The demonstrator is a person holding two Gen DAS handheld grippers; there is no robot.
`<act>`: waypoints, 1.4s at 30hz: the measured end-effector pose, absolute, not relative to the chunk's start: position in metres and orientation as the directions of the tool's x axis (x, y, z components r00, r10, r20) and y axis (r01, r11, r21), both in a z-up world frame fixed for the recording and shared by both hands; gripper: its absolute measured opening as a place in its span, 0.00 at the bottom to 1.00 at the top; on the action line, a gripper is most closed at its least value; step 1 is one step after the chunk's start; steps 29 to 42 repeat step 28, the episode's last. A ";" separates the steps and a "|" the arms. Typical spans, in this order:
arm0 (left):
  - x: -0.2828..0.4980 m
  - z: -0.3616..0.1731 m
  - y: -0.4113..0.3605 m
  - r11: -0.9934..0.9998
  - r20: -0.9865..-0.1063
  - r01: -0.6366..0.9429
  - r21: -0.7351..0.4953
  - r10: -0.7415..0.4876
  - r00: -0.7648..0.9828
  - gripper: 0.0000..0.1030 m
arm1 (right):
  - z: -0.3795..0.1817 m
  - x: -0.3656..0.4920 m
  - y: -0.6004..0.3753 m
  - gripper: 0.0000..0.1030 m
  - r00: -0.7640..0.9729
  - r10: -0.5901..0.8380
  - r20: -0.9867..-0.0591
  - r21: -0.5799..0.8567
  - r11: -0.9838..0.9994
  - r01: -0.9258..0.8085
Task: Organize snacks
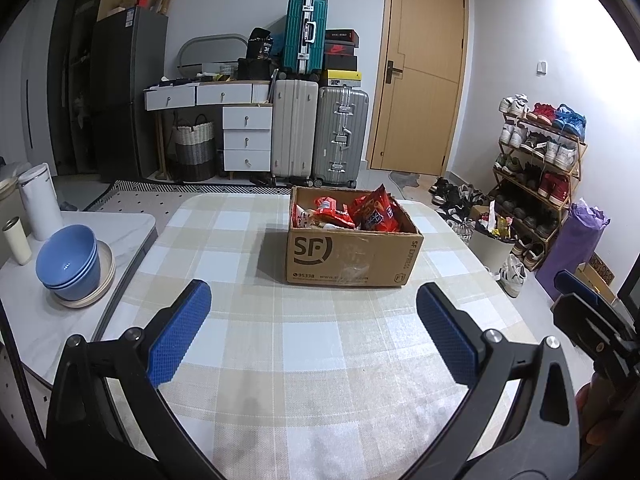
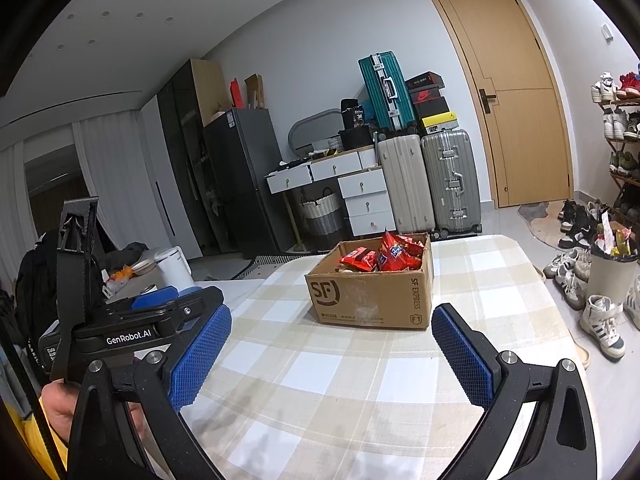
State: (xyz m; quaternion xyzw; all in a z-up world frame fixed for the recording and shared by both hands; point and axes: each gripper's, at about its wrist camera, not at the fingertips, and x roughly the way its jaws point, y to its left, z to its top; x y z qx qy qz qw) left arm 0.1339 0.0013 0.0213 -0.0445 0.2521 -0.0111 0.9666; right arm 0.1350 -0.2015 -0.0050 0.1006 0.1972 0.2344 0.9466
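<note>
Both the left gripper [image 1: 314, 330] and right gripper [image 2: 332, 354] hover with fingers spread wide and empty, near the brown cardboard box [image 1: 352, 256] of red snack packets [image 1: 370, 210] on the checked-cloth counter [image 1: 280, 360].

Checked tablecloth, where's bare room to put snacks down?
The checked tablecloth lies bare between the open left gripper and the brown cardboard box, and left of it. The box is crowded with red snack packets.
</note>
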 end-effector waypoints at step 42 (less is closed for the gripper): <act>0.140 0.001 0.019 0.990 -0.452 0.000 -0.142 -0.065 0.890 1.00 | -0.033 0.148 -0.202 0.99 0.788 0.474 -0.393 0.307 0.875 -0.374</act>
